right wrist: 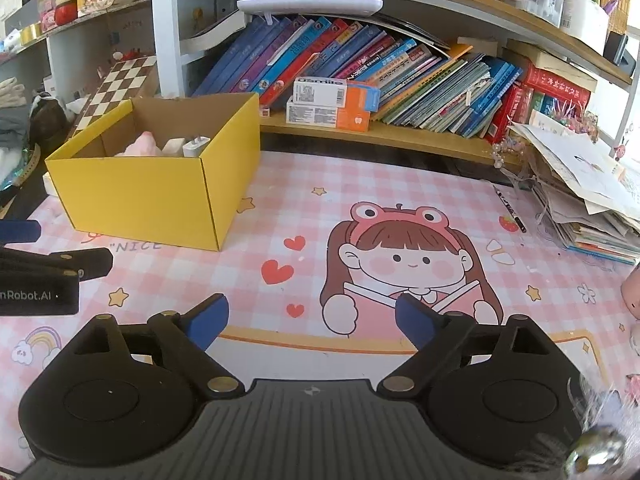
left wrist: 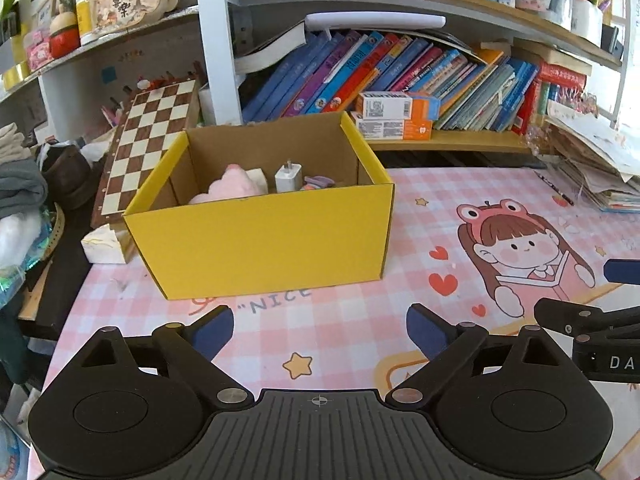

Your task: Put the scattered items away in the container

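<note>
Landmark: yellow cardboard box [left wrist: 260, 236], lid off, standing on the pink checked desk mat [left wrist: 360, 320].

Contents visible inside the box: a pink plush toy [left wrist: 232, 186] toward its left side, a white charger plug [left wrist: 288, 176] upright near the middle, a small purple-and-pink item [left wrist: 318, 182] just right of the plug. A pale block [left wrist: 260, 178] sits behind the plush. All lie below the rim.

Left gripper [left wrist: 320, 332]: in front of the box, over the mat, apart from the near wall. Jaws spread wide, blue pads well apart, nothing between them.

Right gripper [right wrist: 312, 320]: to the right of the box and nearer the viewer, over the printed cartoon girl [right wrist: 404, 264]. Jaws likewise wide, nothing held.

Other items relative to the box: chessboard [left wrist: 148, 136] leaning behind its left corner; small white tissue-like block [left wrist: 106, 246] just left of its near corner; row of books [left wrist: 400, 76] on the shelf behind and to the right; paper stack [right wrist: 588, 196] far right; pencil [right wrist: 512, 210] on the mat beside that stack. A pink object [right wrist: 632, 292] shows at the far right edge of the right wrist view, too cropped to identify.
</note>
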